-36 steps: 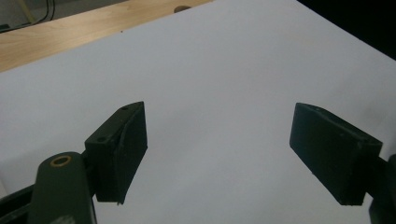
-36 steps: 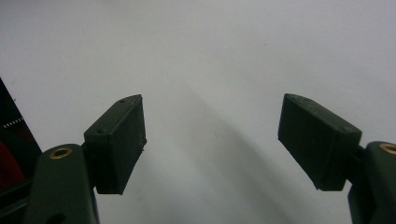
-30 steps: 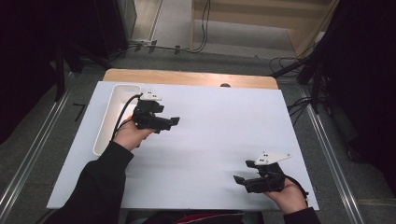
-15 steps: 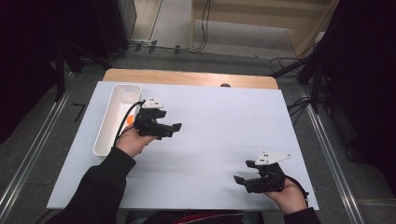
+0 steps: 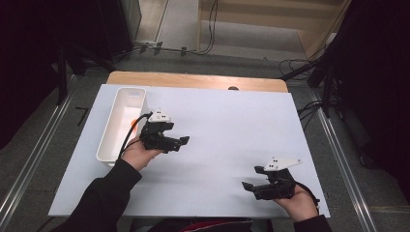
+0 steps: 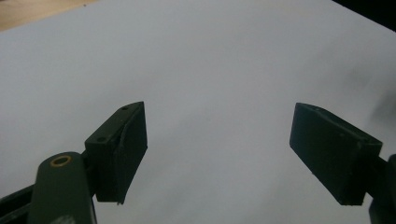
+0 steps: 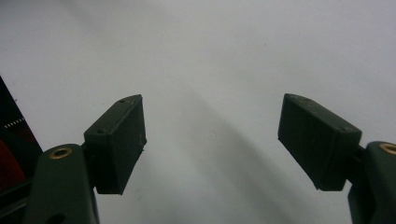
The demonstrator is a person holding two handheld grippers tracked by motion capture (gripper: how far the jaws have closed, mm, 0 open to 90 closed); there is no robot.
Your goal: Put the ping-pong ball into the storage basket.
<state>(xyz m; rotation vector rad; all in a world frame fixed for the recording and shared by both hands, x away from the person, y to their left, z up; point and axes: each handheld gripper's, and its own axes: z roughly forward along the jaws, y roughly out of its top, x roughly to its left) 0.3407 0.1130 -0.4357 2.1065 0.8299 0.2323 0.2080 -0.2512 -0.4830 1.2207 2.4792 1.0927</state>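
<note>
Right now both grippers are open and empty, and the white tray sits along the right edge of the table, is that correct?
Not quite: the white tray lies along the left edge of the table, beside the left gripper, as the high view shows. The rest holds: the left gripper and the right gripper are both open and empty in their own gripper views.

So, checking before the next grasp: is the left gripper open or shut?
Open. In the left gripper view the left gripper has its two black jaws wide apart, with bare white table between them and nothing held.
</note>
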